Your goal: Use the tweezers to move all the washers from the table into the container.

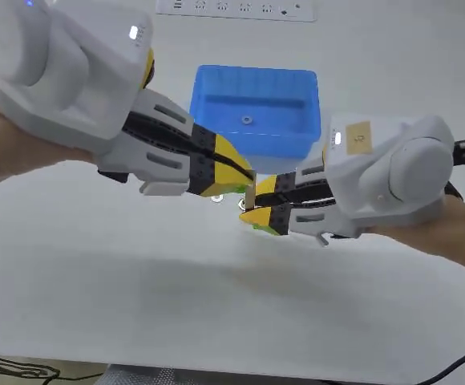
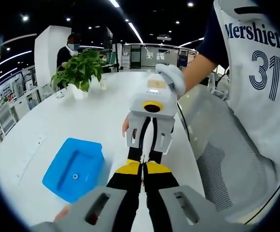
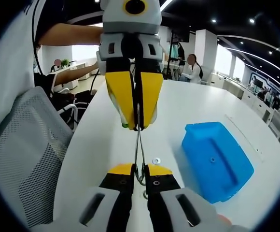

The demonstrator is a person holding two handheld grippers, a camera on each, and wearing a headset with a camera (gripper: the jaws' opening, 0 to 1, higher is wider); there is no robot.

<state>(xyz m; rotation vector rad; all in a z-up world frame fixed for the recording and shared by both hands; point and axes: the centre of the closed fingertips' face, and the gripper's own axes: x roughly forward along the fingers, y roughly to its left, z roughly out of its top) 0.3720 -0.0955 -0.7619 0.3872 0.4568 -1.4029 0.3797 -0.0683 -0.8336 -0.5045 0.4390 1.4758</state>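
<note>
over the table [image 3: 101, 145], tweezers [image 3: 139, 136] clamped at both ends
right gripper [image 3: 140, 170] and left gripper [image 3: 139, 126] both closed on them; just beside, a light, slippery washer [image 3: 156, 160], probably best nipped across its rim; blue container [image 3: 198, 133] beyond.

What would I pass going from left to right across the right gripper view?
chair → tweezers → washer on the table → blue box
</note>
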